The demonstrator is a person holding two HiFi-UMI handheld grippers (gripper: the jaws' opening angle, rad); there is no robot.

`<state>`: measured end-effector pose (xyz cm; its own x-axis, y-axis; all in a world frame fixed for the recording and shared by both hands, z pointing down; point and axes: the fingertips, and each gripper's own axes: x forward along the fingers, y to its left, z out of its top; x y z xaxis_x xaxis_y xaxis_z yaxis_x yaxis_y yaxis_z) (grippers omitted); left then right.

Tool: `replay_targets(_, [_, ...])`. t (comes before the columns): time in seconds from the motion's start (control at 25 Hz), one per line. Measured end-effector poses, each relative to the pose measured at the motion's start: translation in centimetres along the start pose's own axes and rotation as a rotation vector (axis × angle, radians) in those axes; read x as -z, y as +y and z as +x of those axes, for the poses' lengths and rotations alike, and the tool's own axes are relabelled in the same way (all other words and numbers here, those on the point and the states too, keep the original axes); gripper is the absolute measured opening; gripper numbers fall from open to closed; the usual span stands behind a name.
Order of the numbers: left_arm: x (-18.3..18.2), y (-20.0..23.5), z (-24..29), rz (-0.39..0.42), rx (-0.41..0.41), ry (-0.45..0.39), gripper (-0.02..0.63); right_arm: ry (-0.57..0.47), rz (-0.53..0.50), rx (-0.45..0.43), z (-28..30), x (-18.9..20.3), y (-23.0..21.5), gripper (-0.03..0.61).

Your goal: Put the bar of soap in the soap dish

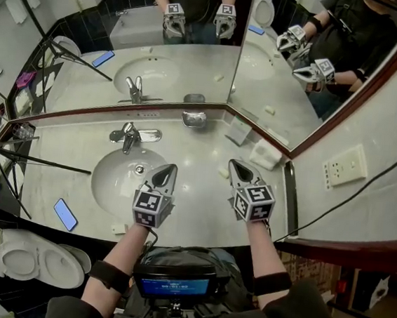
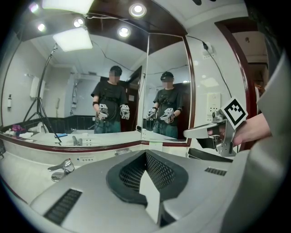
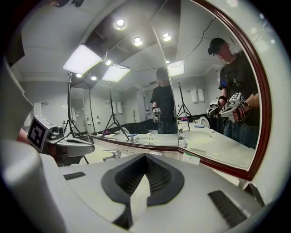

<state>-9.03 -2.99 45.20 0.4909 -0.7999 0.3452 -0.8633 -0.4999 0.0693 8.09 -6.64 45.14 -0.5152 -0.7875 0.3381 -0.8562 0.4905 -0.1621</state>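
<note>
Bright, even light from ceiling spots [image 2: 137,9] & a big light panel [image 3: 82,59]; both blow out to white glare. Pale counter [image 1: 199,218] shows only soft, faint shadows. Heavy fisheye bend w/ dark vignette at edges of both gripper views; head view curves too.

The left gripper [image 1: 167,173] and the right gripper [image 1: 238,170] point forward and slightly down, side by side, jaws closed on nothing.

The left gripper [image 2: 146,155], jaws together on nothing, fills six o'clock, with the right gripper [image 2: 191,132] at three, a faucet [image 2: 61,167] at eight and mirrors [image 2: 68,77] toward twelve.
</note>
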Motion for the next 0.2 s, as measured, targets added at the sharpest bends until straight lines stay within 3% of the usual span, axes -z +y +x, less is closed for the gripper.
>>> replay_targets(0.2, [-0.08,-0.25,0.47,0.006,0.005,0.005,0.002,-0.002,0.006,0.004,0.00,0.08,-0.65,0.014])
